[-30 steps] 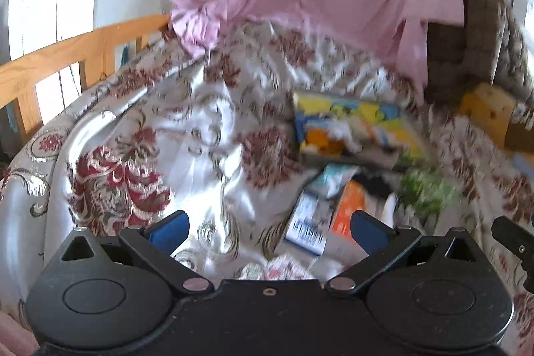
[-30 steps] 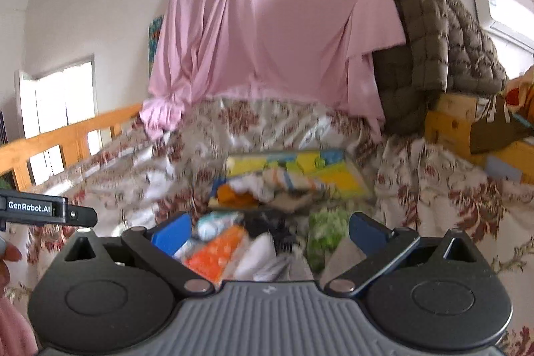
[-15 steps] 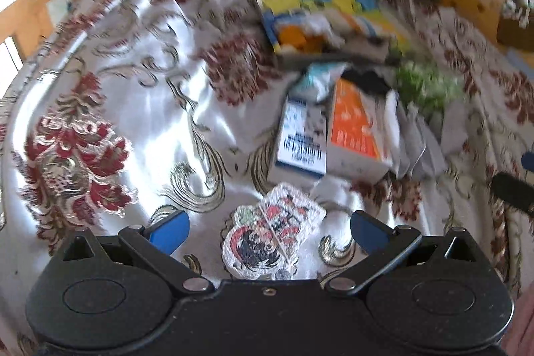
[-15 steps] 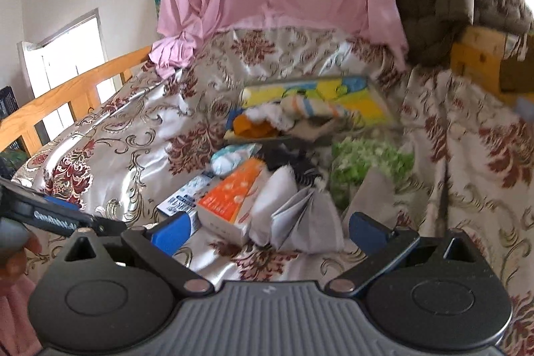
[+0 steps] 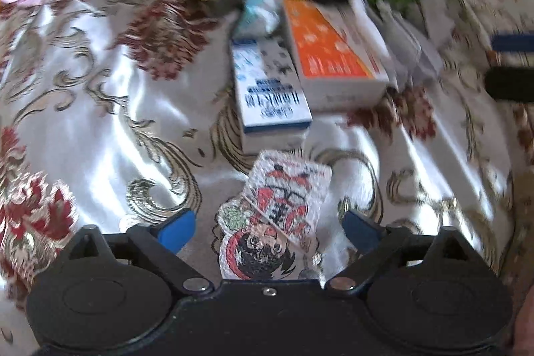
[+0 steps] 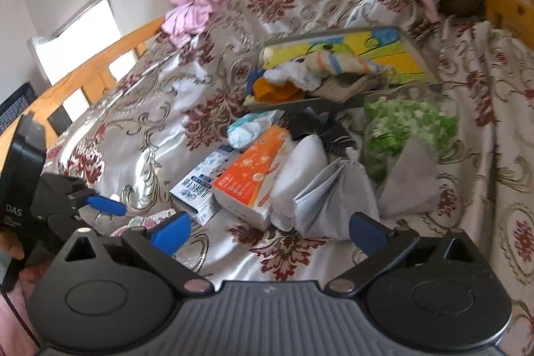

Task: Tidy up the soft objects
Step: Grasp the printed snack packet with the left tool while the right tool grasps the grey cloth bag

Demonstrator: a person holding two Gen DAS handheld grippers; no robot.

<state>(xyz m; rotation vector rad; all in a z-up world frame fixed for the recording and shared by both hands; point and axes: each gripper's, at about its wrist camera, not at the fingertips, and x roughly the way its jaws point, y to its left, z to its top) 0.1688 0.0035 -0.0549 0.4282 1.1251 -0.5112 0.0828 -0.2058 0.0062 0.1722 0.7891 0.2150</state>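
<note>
Left gripper (image 5: 268, 231), jaws apart and just closing, straddles a flat cartoon-printed pouch (image 5: 273, 221) on the floral satin bedspread (image 5: 100, 109); right gripper (image 6: 267, 232) hangs agape.

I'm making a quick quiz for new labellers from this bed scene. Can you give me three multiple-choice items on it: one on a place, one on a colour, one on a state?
1. Where does the cartoon pouch lie?
A. in the tray
B. between the left gripper's open fingers
C. on top of the orange box

2. What colour is the top of the box beside the blue-and-white box?
A. orange
B. purple
C. black

3. How do the right gripper's jaws stand?
A. shut on a sock
B. shut on nothing
C. open, holding nothing

Answers:
1 B, the pouch lies on the bedspread between the blue pads, which do not press it.
2 A, its top face is orange.
3 C, the pads stand wide apart over bare bedspread.
</note>
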